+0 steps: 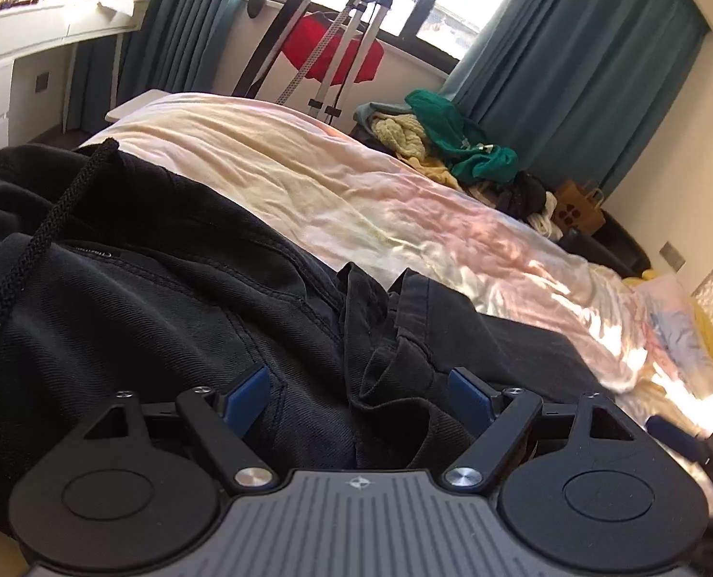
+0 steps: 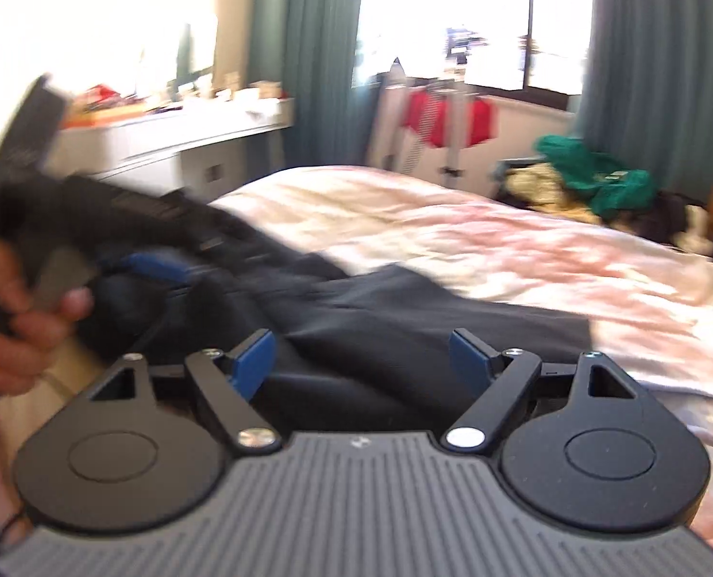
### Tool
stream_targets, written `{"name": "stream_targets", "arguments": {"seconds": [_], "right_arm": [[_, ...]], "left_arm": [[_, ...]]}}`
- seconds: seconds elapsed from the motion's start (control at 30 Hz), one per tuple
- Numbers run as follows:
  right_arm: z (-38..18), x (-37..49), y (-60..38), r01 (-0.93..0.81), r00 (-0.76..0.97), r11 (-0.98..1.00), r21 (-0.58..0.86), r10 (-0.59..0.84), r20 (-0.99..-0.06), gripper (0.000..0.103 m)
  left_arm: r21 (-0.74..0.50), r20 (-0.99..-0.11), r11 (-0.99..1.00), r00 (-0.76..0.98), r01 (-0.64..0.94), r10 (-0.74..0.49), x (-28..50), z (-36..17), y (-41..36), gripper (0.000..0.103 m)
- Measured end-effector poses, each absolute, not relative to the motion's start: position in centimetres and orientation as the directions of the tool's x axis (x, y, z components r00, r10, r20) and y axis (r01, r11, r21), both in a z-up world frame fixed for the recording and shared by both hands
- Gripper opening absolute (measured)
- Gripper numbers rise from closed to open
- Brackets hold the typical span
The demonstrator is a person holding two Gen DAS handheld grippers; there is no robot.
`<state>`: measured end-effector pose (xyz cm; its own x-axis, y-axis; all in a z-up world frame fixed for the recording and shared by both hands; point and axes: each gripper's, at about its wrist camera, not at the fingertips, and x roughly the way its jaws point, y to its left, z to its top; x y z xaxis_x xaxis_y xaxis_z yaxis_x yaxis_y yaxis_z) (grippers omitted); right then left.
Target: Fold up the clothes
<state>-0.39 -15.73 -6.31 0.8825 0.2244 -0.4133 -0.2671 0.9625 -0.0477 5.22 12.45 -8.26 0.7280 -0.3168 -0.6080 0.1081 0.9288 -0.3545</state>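
Straddling a raised ridge of cloth: left gripper (image 1: 361,392), jaws spread wide, blue pads (image 1: 248,396) apart on either side of the bunched fold, nothing pinched; likely placed so as to close on that fold.

Item, right gripper (image 2: 363,353): likewise released, jaws wide, low over the same cloth and holding nothing; view blurred. At its left edge, the left hand (image 2: 17,288) wrapped around the other tool's handle.

Item, black trousers (image 1: 164,298): dark twill with stitched seams, spread flat across the near side of the bed, presumably to be folded there. Braided black drawcord (image 1: 29,250) lying loose over them.

Item, pale bedsheet (image 1: 356,202): rumpled, serving as the work surface.

Item, clothes heap (image 1: 447,144): green and yellow garments, well apart at the far edge, probably waiting their turn.

Item, red garment (image 1: 327,55) on a rack by the window.
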Motion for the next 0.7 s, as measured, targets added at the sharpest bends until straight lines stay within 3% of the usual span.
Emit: {"name": "stream_targets", "arguments": {"seconds": [0.2, 0.33, 0.4, 0.53, 0.7], "right_arm": [[-9.6, 2.2, -23.1, -0.002, 0.901, 0.989, 0.146, 0.066, -0.43, 0.081], [-13.0, 4.0, -24.6, 0.108, 0.817, 0.972, 0.207, 0.032, -0.576, 0.081], [-14.1, 4.2, -25.2, 0.122, 0.793, 0.959, 0.258, 0.062, -0.605, 0.082], [-14.4, 4.1, -26.3, 0.146, 0.784, 0.927, 0.344, 0.104, -0.611, 0.083], [-14.5, 3.8, -26.8, 0.174, 0.773, 0.897, 0.407, 0.132, -0.621, 0.083]], "left_arm": [[-0.128, -0.694, 0.987, 0.701, 0.102, -0.163, 4.1, -9.3, 9.7, 0.083], [0.014, -0.727, 0.993, 0.683, 0.118, -0.071, 3.8, -10.4, 7.8, 0.083], [0.038, -0.723, 0.991, 0.688, 0.126, -0.06, 3.6, -10.2, 7.4, 0.082], [-0.062, -0.678, 0.988, 0.72, 0.143, -0.147, 3.1, -8.0, 8.3, 0.083], [-0.358, -0.592, 0.922, 0.727, 0.151, -0.349, 4.3, -6.5, 10.2, 0.084]]}}
